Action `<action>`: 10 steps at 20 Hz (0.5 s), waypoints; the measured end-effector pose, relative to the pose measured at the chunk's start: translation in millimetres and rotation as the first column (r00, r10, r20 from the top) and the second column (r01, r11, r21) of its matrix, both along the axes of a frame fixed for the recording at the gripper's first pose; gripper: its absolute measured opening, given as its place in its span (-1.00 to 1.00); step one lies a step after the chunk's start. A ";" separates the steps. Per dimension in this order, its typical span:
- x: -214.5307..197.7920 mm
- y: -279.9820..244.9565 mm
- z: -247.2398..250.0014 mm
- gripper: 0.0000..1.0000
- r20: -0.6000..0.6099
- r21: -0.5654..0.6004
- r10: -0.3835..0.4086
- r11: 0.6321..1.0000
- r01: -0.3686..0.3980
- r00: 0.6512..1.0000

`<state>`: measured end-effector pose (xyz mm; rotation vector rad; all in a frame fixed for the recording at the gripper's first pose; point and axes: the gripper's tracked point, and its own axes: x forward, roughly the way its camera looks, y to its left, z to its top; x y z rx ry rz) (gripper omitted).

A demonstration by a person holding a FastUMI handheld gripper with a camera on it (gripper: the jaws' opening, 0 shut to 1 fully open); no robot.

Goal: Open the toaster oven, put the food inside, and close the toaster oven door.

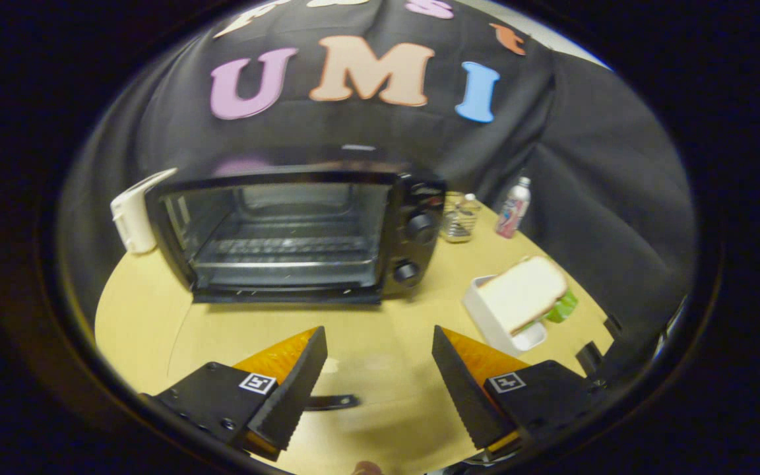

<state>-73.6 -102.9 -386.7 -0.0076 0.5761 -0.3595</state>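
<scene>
hovering wide open and empty, the gripper (378, 369) faces the closed toaster oven (294, 231); a sandwich (523, 292) sits in a white tray (485, 320) nearby.

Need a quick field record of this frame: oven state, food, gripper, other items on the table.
oven: black toaster oven on round wooden table, beyond the fingers; whether its glass door is open or shut is unclear
food: white bread sandwich with green filling, resting on a white rectangular tray, right of the oven
gripper: gripper open, fingers holding nothing, above the bare table in front of the oven
other: clear glass jar and small white bottle behind the sandwich; white plastic object left of the oven
</scene>
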 end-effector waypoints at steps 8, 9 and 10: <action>-4.1 -167.2 37.4 1.00 0.129 0.088 -0.390 0.920 0.381 0.912; -6.0 -183.8 36.8 1.00 0.141 0.117 -0.423 0.905 0.409 0.895; -6.8 -194.3 35.5 1.00 0.149 0.140 -0.444 0.894 0.425 0.884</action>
